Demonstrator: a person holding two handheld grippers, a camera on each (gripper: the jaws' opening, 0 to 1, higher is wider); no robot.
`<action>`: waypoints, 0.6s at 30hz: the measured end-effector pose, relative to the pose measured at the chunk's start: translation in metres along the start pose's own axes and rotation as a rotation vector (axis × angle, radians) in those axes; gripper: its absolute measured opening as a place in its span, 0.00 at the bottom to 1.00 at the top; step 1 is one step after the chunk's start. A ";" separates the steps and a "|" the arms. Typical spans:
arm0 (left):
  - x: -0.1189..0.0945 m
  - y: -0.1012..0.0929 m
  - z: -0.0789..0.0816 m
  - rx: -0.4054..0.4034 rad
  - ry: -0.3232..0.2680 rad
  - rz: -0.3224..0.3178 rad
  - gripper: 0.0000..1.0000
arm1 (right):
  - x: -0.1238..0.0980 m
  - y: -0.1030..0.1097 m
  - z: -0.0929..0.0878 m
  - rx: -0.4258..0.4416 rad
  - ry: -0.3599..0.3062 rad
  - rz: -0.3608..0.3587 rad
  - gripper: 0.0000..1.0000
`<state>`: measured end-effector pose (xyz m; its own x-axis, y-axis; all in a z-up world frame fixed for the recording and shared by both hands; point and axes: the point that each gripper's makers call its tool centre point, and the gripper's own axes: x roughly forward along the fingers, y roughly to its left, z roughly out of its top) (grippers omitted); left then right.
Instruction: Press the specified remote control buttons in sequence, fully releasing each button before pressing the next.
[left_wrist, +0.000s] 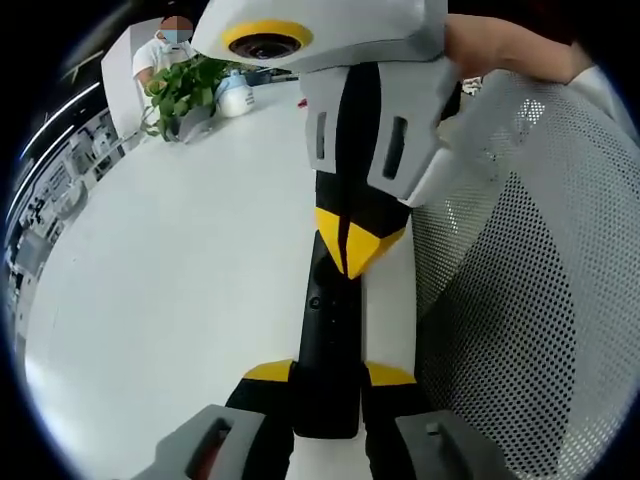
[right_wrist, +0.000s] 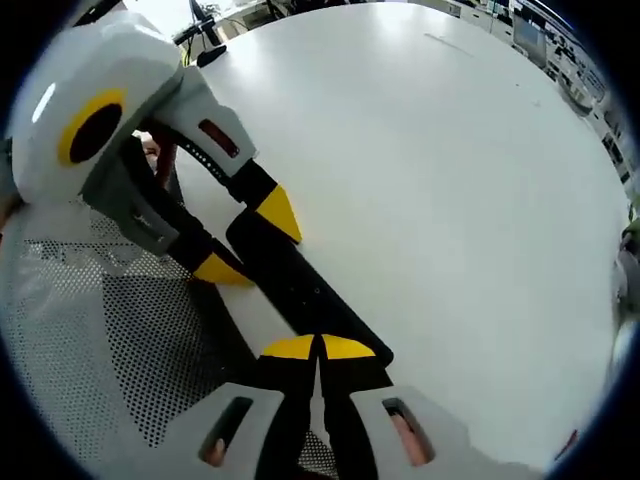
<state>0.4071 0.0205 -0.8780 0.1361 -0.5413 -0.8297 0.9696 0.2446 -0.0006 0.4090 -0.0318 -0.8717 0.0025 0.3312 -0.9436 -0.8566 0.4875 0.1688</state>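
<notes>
Yellow-tipped left gripper (left_wrist: 328, 375) fingers are clamping the black remote (left_wrist: 330, 340) at its near end over the white surface (left_wrist: 180, 260); the right gripper (right_wrist: 318, 348), fingers closed together, is touching its top.

No writing, brand, number or sign can be read anywhere. The black remote control (left_wrist: 328, 340) shows small buttons, but any marks on them are too small and blurred to read, and the grippers' housings bear no lettering.
</notes>
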 end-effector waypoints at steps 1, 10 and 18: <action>0.000 0.000 0.000 0.001 0.000 0.000 0.25 | 0.000 0.000 0.000 0.000 -0.001 0.002 0.00; 0.000 -0.001 0.001 0.013 -0.002 0.001 0.25 | -0.001 0.001 0.001 -0.035 0.004 0.000 0.00; 0.000 -0.001 0.000 0.008 -0.005 -0.002 0.24 | -0.005 -0.010 0.010 -0.088 -0.044 -0.073 0.03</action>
<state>0.4066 0.0200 -0.8780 0.1355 -0.5454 -0.8272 0.9714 0.2373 0.0026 0.4227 -0.0299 -0.8655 0.0874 0.3341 -0.9385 -0.8955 0.4390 0.0729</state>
